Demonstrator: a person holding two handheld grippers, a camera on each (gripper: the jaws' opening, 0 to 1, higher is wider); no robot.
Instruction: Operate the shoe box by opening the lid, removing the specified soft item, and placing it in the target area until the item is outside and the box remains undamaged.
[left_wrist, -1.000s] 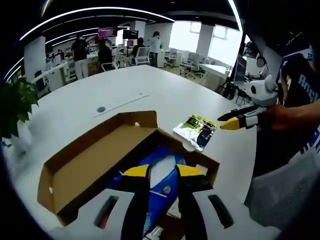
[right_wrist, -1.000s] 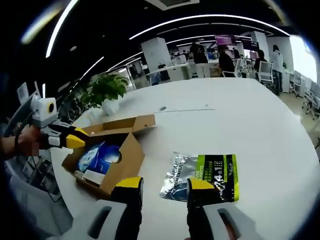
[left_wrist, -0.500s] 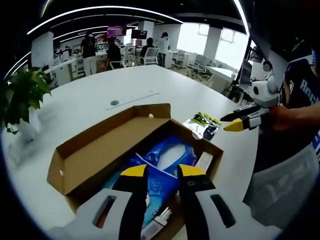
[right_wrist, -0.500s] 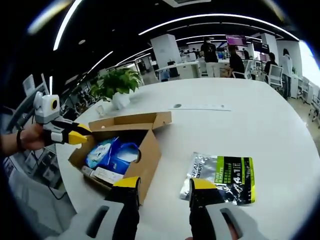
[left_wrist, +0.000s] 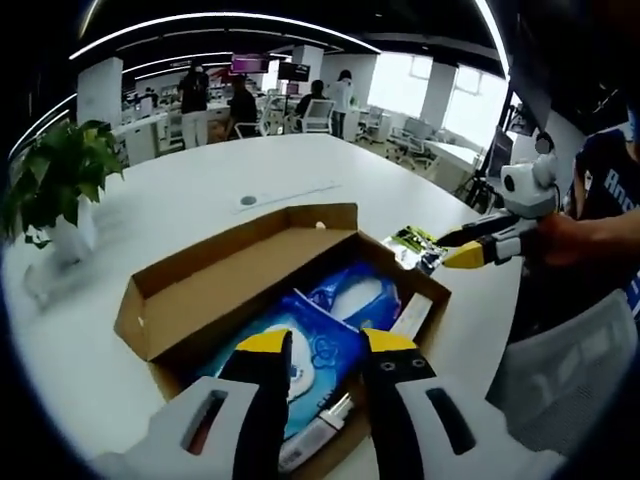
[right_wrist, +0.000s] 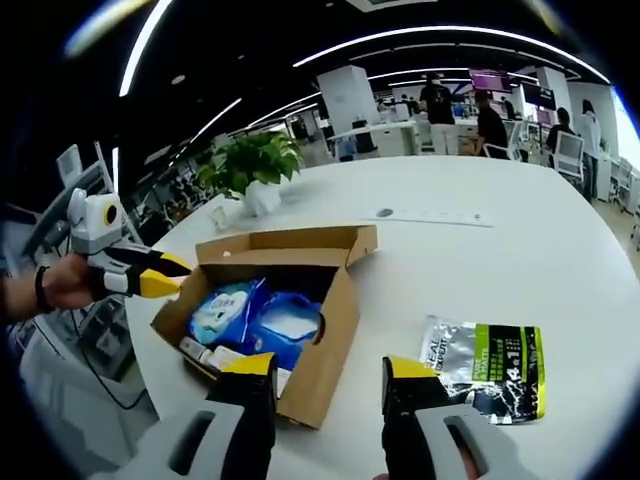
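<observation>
White table (left_wrist: 190, 215); open shoe box (left_wrist: 215, 275), blue pack (left_wrist: 325, 340) part hidden by left gripper (left_wrist: 328, 342), jaws apart. Right gripper (right_wrist: 332, 368) jaws apart; silver-green pouch (right_wrist: 487, 365) lower right.

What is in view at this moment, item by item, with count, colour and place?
box: 1, brown cardboard, open, on the table
packs: at least 2, blue, soft, inside the box
pouch: 1, silver and green, flat on the table beside the box
plant: 1, green in a white pot, far table edge
table: 1, white
people: several, at desks behind
left gripper: yellow tips, open over the box
right gripper: yellow tips, open, empty
</observation>
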